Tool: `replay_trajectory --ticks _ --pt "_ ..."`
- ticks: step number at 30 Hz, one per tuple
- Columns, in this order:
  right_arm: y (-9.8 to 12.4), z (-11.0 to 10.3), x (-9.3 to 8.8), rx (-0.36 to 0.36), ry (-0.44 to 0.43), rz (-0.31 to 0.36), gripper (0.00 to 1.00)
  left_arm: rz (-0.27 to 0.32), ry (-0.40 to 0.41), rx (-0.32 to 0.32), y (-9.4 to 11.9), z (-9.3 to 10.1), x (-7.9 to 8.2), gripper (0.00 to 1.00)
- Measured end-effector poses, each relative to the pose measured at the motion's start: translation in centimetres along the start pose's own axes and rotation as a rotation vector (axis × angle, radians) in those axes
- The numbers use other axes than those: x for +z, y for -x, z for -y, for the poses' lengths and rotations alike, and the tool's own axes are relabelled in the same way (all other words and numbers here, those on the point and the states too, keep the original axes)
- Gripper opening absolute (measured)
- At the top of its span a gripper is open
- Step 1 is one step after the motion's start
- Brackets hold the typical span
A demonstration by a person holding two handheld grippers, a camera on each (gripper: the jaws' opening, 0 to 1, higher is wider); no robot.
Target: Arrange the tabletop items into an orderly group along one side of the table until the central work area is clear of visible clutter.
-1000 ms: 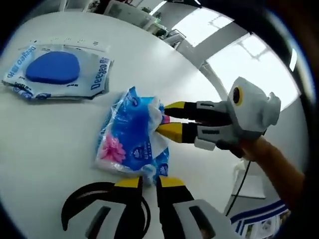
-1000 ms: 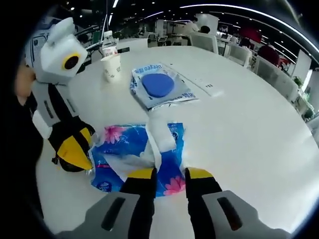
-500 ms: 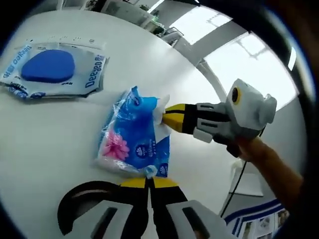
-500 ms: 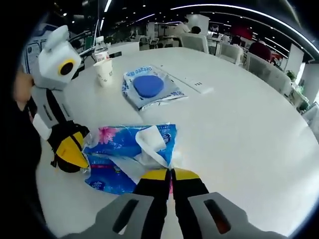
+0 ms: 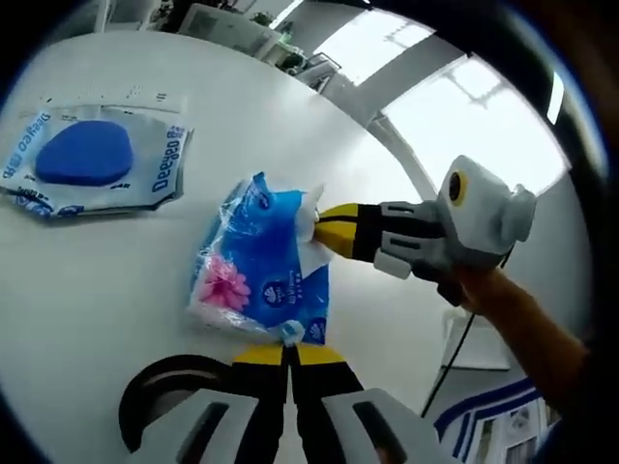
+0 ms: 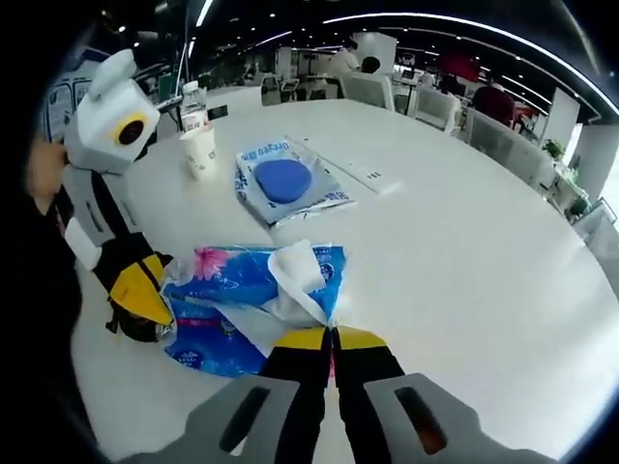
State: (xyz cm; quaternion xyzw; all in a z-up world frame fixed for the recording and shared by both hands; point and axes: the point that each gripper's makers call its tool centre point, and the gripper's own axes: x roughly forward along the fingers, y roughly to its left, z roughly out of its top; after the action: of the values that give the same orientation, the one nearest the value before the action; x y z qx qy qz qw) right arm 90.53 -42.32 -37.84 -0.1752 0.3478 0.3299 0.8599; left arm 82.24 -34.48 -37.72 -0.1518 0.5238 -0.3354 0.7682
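The tissue pack (image 5: 256, 261), blue plastic with a pink flower print, lies on the white table (image 5: 106, 280) between the two grippers. In the left gripper view, going from the left, a flat clear packet with a blue oval pad (image 5: 89, 159) lies well apart from the pack, and beyond it a slim white strip (image 5: 111, 97) rests on the table. A black loop, perhaps a strap (image 5: 160, 382), sits beside the left gripper (image 5: 287, 354), whose yellow-tipped jaws are pressed together on the near edge of the pack's wrapper. On the far side of the pack the right gripper (image 5: 321, 226) comes in from the right, its jaws closed on white tissue at the pack's opening, with a person's hand (image 5: 484, 290) behind it.

In the right gripper view the left gripper (image 6: 145, 300) stands at the left, touching the left end of the tissue pack (image 6: 232, 300). Farther back are a paper cup (image 6: 200, 151) with a water bottle (image 6: 193, 100) just behind it, then the blue pad packet (image 6: 285, 182) and the white strip (image 6: 363, 172). A fold of white tissue (image 6: 295, 275) rises from the pack into the shut jaws of the right gripper (image 6: 332, 337). Chairs (image 6: 430, 104) and seated people show beyond the table (image 6: 484, 251).
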Motion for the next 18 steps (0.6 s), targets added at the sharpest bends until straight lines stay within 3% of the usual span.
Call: replay_trajectory --ticks 18 --pt "2.5 1.2 0.3 -0.111 -0.087 0.032 0.0 0.015 -0.05 -0.01 0.4 -0.1 2.1 0.0"
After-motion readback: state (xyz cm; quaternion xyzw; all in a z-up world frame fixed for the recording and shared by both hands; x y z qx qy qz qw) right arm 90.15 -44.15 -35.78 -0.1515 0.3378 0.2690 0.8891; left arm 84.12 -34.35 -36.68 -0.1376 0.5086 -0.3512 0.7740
